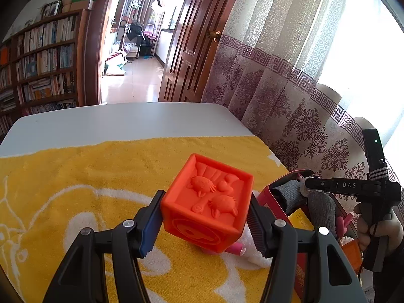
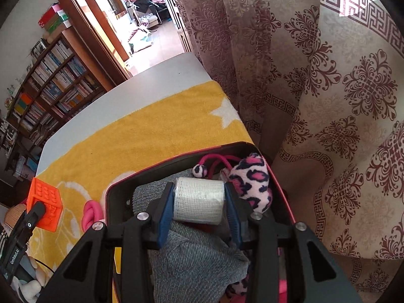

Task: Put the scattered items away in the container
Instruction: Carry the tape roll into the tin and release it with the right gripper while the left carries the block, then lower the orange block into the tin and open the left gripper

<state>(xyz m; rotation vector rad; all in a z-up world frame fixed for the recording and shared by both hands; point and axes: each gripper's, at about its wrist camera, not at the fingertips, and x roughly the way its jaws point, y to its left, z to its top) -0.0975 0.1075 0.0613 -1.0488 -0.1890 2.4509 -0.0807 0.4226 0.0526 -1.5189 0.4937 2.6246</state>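
Orange rubbery cube (image 1: 207, 203), embossed animals on top, clamped in left gripper (image 1: 204, 224) above yellow towel (image 1: 75, 176). White gauze-like roll (image 2: 199, 200) sits btwn right gripper (image 2: 199, 209) pads, over red-rimmed container (image 2: 121, 184); can't tell if pads press it. Inside: grey knit fabric (image 2: 192, 260), pink leopard plush (image 2: 252, 184).

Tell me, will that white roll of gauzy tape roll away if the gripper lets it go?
Probably not far. The white roll of gauzy tape is round, so it could roll, but it hangs over the soft grey knitted cloth inside the red-rimmed container, which should stop it. It looks light and a bit squashy, so unlikely to break.
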